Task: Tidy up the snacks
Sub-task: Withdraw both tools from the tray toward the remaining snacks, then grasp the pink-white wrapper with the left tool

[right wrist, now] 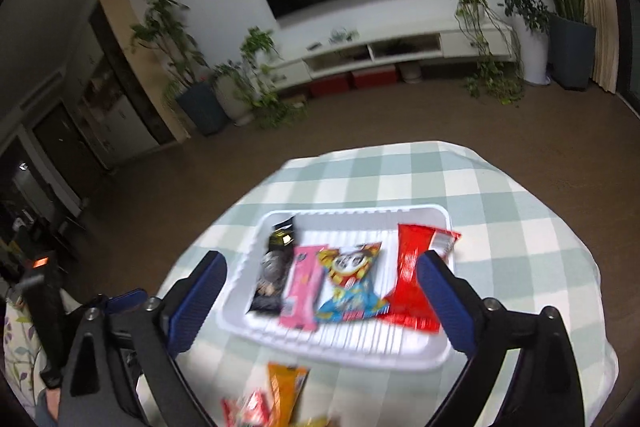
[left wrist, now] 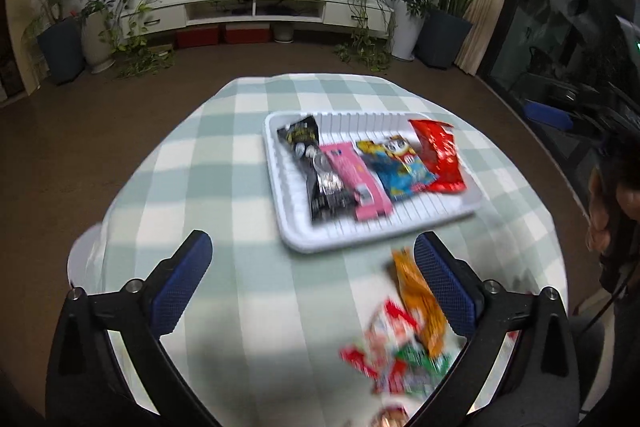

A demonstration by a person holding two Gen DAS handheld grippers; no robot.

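Both tools, left (left wrist: 312, 267) and right (right wrist: 322, 285), hung spread and empty before a white ribbed plastic tray (right wrist: 344, 355) holding four snack packets.

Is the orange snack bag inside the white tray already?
No, the orange snack bag lies on the checked tablecloth in front of the white tray, outside its rim.

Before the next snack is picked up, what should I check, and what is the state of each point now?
1. Left gripper open, nothing held: ok.
2. Right gripper open, nothing held: ok.
3. White tray flat on the table: ok.
4. Four packets side by side in the tray, red packet at one end: ok.
5. Orange packet loose on the table, near the tray: ok to reach.
6. Free room in the tray for it: cannot tell.
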